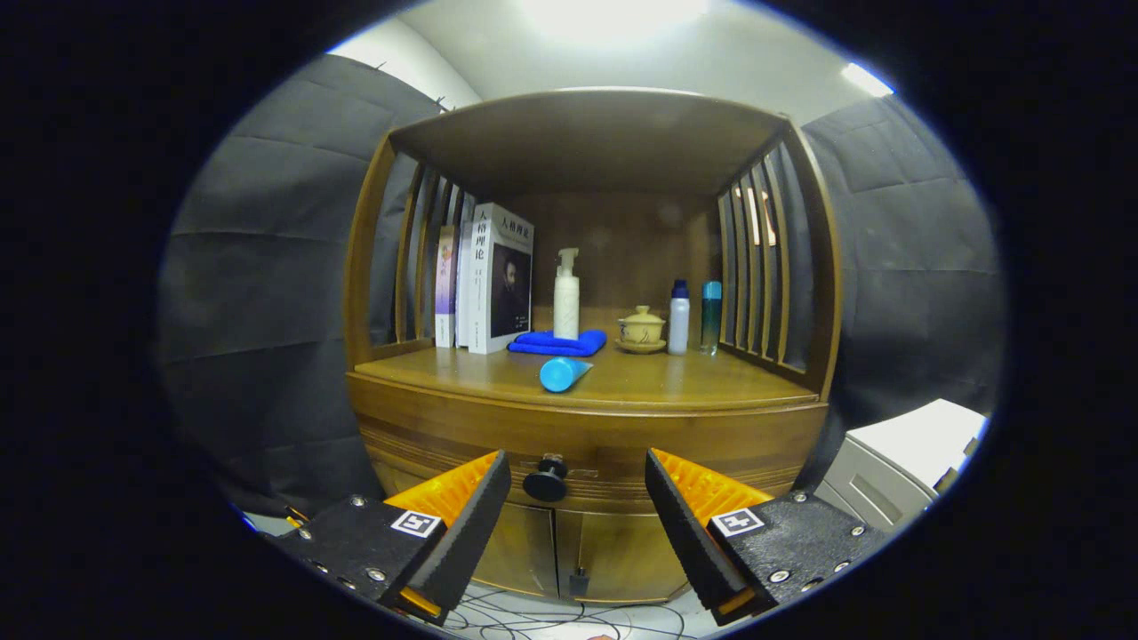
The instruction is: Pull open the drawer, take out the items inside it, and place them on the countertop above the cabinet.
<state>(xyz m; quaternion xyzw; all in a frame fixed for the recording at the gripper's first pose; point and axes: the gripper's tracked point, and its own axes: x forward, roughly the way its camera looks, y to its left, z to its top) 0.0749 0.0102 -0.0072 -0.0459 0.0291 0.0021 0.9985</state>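
**Drawer closed; a blue tube on the desk**

The drawer [587, 444] sits flush in the cabinet front, its dark round knob [546, 480] just ahead of the tool [578, 484] and between its fingers. The fingers stand wide apart, gripping nothing; neither touches the knob. What the drawer holds cannot be seen.

On the desk [711, 378] above the drawer, a blue tube [563, 373] lies on its side near the front edge. It could be an item from the drawer, but that cannot be confirmed. Behind it are a folded blue cloth [558, 342] with a white pump bottle [566, 293] standing at it, upright books [493, 276] to one side, and a lidded tea bowl [641, 329] and two small bottles [695, 316] to the other.

Assessment: with the drawer shut, either the pull is yet to be made or the work is nearly complete; I cannot tell which.
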